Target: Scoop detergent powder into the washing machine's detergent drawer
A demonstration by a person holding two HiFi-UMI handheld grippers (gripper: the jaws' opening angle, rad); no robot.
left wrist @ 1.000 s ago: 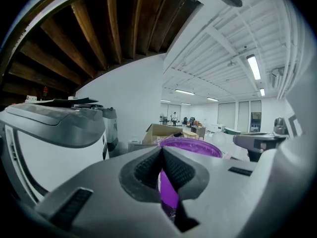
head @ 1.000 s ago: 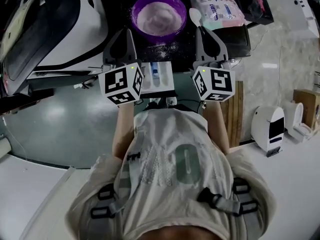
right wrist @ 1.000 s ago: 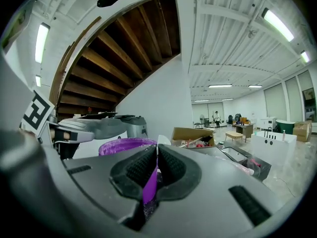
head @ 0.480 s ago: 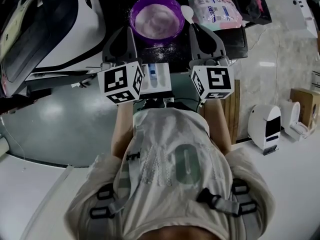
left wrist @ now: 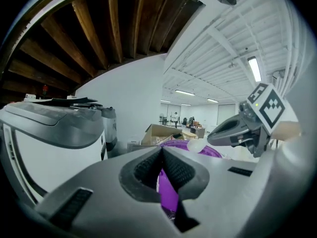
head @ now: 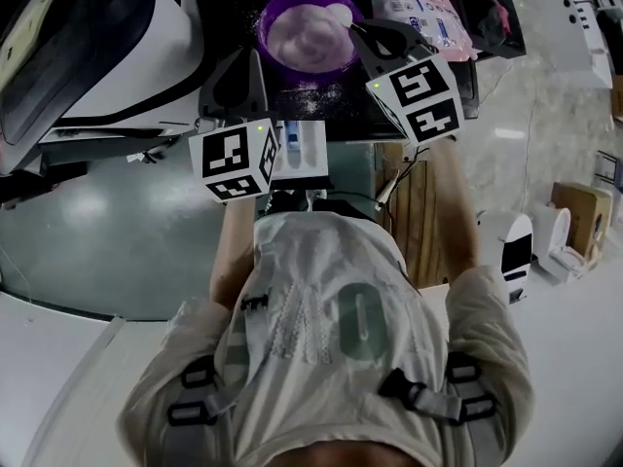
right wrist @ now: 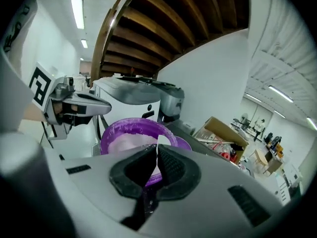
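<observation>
A purple bowl (head: 304, 35) of white detergent powder stands on the dark machine top, and it fills the middle of the right gripper view (right wrist: 130, 133). My right gripper (head: 358, 29) is tilted toward it from the right, shut on the handle of a white spoon (head: 340, 14) whose bowl hangs over the powder's right side. The handle shows edge-on between the pads (right wrist: 157, 156). My left gripper (head: 251, 58) is shut on nothing, just left of the bowl. The open detergent drawer (head: 300, 150), white with blue inserts, juts out below the bowl, between the two marker cubes.
The white washing machine lid (head: 107, 37) curves along the left. A detergent bag (head: 421, 13) lies right of the bowl. Spilled powder speckles the top in front of the bowl. A wooden panel (head: 414, 212), a small white appliance (head: 513, 251) and a cardboard box (head: 576, 212) are at the right.
My right gripper has swung left and tilted over, carrying the spoon from beside the bowl to over its powder. The left gripper has stayed put.
</observation>
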